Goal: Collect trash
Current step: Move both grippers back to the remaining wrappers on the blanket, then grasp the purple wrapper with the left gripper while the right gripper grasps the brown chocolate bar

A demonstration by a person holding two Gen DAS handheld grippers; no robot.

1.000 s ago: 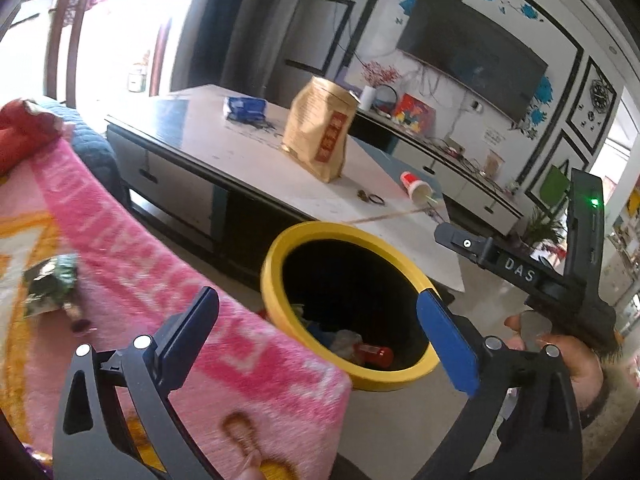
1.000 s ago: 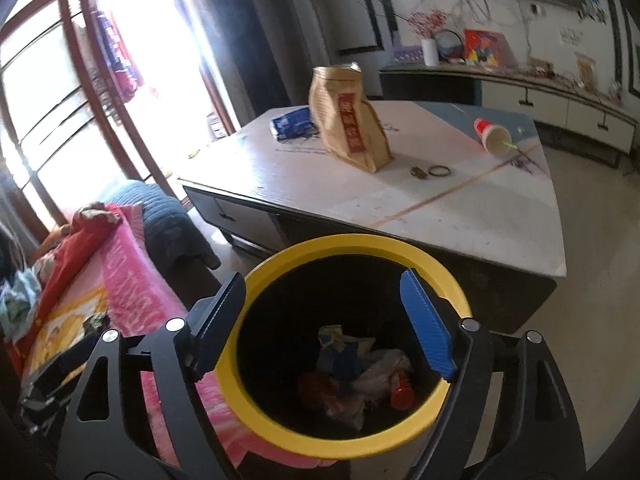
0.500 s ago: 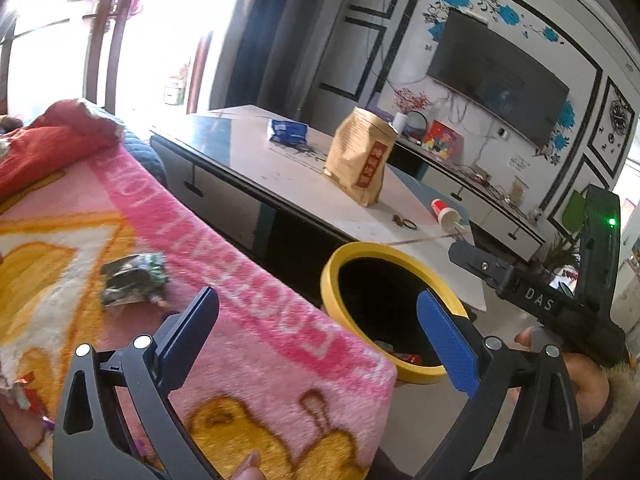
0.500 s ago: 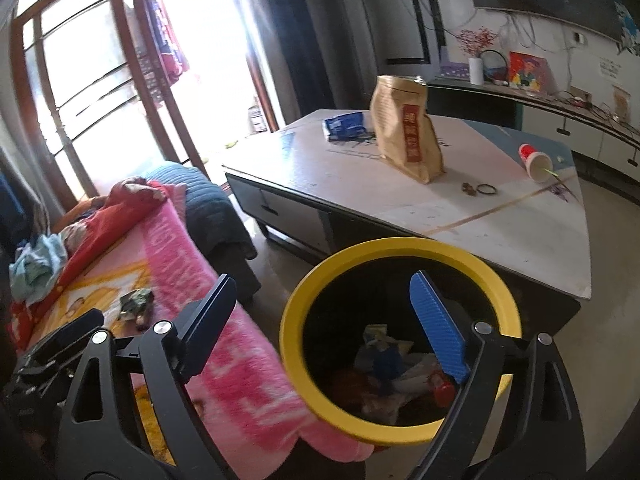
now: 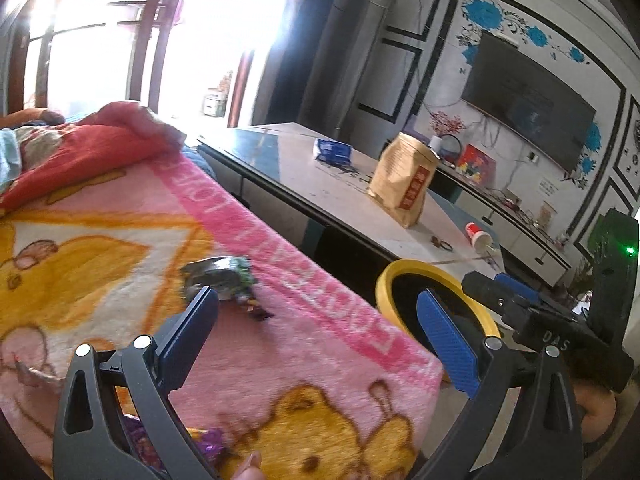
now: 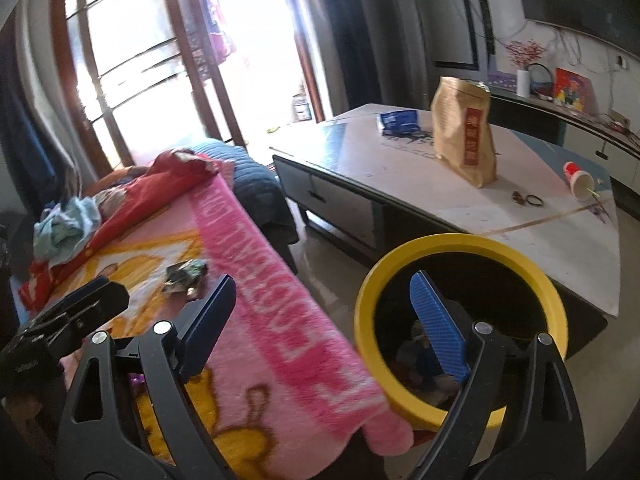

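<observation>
A crumpled green-and-silver wrapper [image 5: 218, 276] lies on the pink cartoon blanket [image 5: 280, 344], just beyond the tip of my left gripper's left finger. My left gripper [image 5: 316, 300] is open with nothing between its fingers. The yellow-rimmed black bin [image 6: 460, 240] stands on the floor beside the blanket's edge, with mixed trash [image 6: 420, 356] at its bottom. My right gripper [image 6: 322, 282] is open and empty, its right finger over the bin's mouth. The same wrapper [image 6: 186, 276] appears in the right wrist view, left of that gripper. A purple scrap [image 5: 208, 440] lies under the left gripper.
Behind the bin stands a low coffee table [image 5: 320, 184] with a brown paper bag [image 5: 404, 184], a blue packet [image 5: 332, 150] and a tipped red cup [image 5: 478, 236]. Red cloth and clothes [image 6: 120, 196] are piled at the blanket's far end. A TV cabinet lines the wall.
Both grippers swung left, away from the bin and over the blanket. The wrapper now sits close to the left gripper's tip. The right jaws stand slightly wider.
</observation>
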